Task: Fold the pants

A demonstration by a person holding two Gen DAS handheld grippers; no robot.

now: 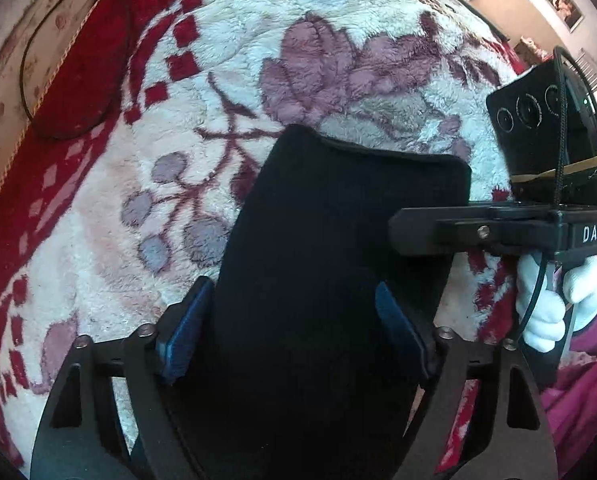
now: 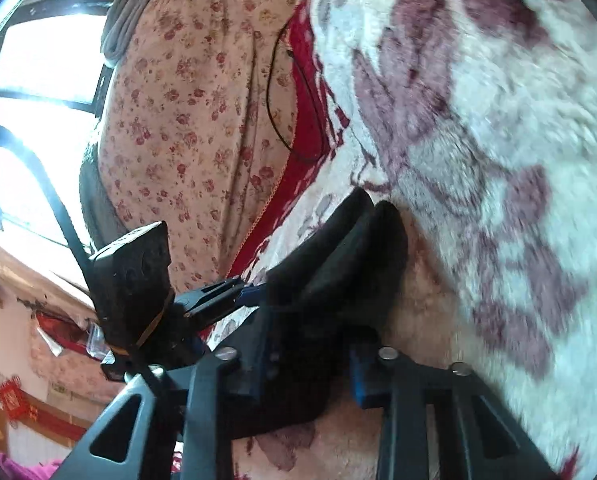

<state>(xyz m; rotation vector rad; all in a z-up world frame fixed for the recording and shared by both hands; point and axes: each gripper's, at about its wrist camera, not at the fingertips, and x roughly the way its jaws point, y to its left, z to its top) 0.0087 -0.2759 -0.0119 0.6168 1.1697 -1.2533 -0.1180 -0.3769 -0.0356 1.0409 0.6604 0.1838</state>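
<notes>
The black pants [image 1: 338,240] lie folded into a compact block on a fluffy white and maroon flowered blanket [image 1: 258,40]. My left gripper [image 1: 294,328] is open, its blue pads [image 1: 186,332] standing on either side of the folded block, not pinching it. My right gripper, held in a white-gloved hand [image 1: 546,304], enters the left wrist view from the right beside the pants. In the right wrist view the right gripper [image 2: 310,360] has black fabric [image 2: 338,256] between its blue pads [image 2: 358,376]; the jaws stand narrow on it.
A red blanket border [image 1: 78,60] and a floral sheet [image 2: 186,120] lie beyond the blanket, with a thin dark cord [image 1: 30,80] looped on them. A bright window [image 2: 38,92] is to the left. Framed pictures [image 1: 566,4] hang on a far wall.
</notes>
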